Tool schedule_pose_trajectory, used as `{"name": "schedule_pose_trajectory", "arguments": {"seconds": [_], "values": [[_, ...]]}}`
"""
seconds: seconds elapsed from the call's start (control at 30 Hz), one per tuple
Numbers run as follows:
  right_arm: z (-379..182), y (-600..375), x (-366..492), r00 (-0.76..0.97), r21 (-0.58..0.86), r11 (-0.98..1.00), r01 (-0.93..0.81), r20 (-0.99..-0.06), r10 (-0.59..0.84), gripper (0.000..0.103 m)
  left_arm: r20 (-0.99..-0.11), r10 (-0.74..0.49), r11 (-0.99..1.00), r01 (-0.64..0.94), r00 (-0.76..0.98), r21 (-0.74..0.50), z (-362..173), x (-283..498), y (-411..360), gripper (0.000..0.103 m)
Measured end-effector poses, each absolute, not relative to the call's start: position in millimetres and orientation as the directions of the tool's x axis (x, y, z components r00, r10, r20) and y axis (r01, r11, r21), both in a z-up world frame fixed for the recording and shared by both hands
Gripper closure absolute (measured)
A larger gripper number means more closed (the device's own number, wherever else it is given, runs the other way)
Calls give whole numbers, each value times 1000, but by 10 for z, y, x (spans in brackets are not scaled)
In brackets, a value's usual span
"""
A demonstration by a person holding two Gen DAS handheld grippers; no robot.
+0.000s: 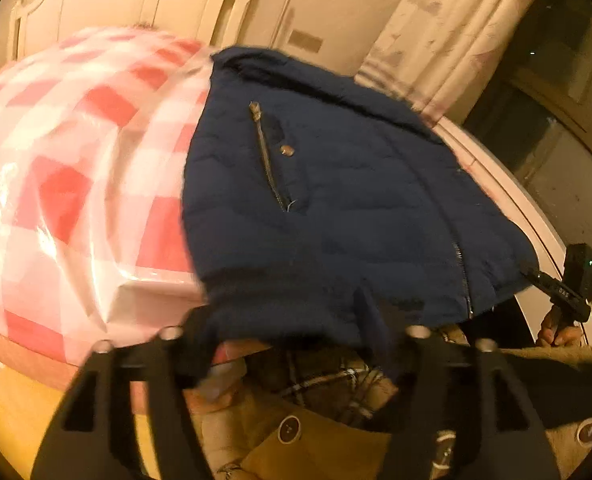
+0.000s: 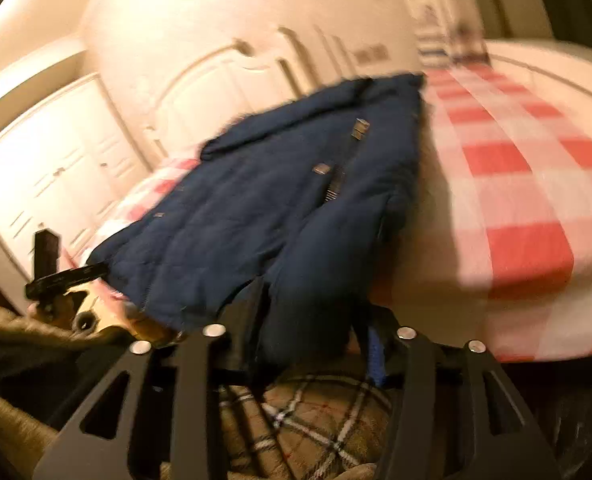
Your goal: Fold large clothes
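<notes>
**Jacket on a checked counter**

The counter (image 1: 508,196) has a pale rim and wears a red-and-white checked cloth (image 1: 56,152) under glossy clear plastic. A navy quilted jacket (image 1: 336,200) lies spread directly on the cloth, its near hem hanging over the counter's edge.

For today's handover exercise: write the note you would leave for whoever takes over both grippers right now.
Left gripper: at the jacket hem; the blur hides whether it grips.
Right gripper: at the hem's other end, dark cloth between its fingers; grip unclear too.
Jacket: lies on the checked cloth of the table, hem at the near edge, collar far.
Done: the jacket looks narrowed, sleeves not showing.
Left: probably carry the hem up to the collar, then flatten.
</notes>
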State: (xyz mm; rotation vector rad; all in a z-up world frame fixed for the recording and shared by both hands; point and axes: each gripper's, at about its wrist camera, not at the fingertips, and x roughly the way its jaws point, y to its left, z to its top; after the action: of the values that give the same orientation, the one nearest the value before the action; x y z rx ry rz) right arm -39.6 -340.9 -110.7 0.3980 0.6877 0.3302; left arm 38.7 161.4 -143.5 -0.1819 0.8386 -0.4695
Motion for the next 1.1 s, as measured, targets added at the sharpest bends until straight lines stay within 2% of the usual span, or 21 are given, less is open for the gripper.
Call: {"name": "schedule_pose_trajectory", "arguments": {"seconds": [0.03, 0.07, 0.13, 0.2, 0.27, 0.33, 0.83, 0.87, 0.9, 0.93, 0.97, 1.03, 1.1], "values": [[-1134, -3407, -367, 720, 474, 867, -156, -546, 428, 32, -676, -466, 884, 325, 571, -335, -1439, 411, 1597, 27], [-1131, -3409, -365, 721, 484, 859, -165, -535, 440, 24, -680, -455, 890, 324, 574, -322, -1432, 427, 1565, 25], [-1106, -3386, -383, 731, 486, 856, -177, -518, 445, 19, -692, -416, 907, 322, 591, -270, -1402, 435, 1498, 23], [-1074, -3346, -404, 736, 465, 866, -181, -520, 433, 25, -700, -356, 931, 301, 619, -206, -1382, 462, 1453, 26], [-1015, -3317, -446, 749, 438, 880, -184, -517, 415, 34, -688, -334, 939, 292, 644, -182, -1326, 455, 1428, 38], [-977, -3304, -461, 756, 432, 881, -192, -508, 414, 34, -689, -309, 946, 289, 656, -149, -1296, 460, 1412, 42], [-994, -3164, -130, 754, 359, 920, -154, -559, 344, 34, -706, -300, 949, 275, 641, -154, -1407, 649, 1448, 40], [-994, -3155, -129, 753, 351, 924, -154, -563, 340, 35, -705, -298, 949, 278, 643, -148, -1410, 655, 1441, 42], [-990, -3146, -132, 752, 341, 927, -155, -568, 335, 38, -702, -311, 944, 295, 640, -149, -1410, 651, 1428, 49], [-984, -3131, -135, 749, 324, 934, -153, -578, 324, 53, -697, -343, 932, 319, 629, -172, -1407, 645, 1420, 69], [-983, -3138, -136, 742, 330, 932, -147, -587, 325, 65, -686, -358, 928, 324, 633, -186, -1381, 624, 1429, 77], [-981, -3196, -177, 737, 377, 914, -149, -574, 357, 73, -654, -397, 914, 343, 644, -218, -1310, 570, 1476, 83], [-955, -3255, -243, 734, 418, 893, -167, -552, 395, 76, -608, -460, 887, 367, 648, -280, -1226, 498, 1571, 84]]}}
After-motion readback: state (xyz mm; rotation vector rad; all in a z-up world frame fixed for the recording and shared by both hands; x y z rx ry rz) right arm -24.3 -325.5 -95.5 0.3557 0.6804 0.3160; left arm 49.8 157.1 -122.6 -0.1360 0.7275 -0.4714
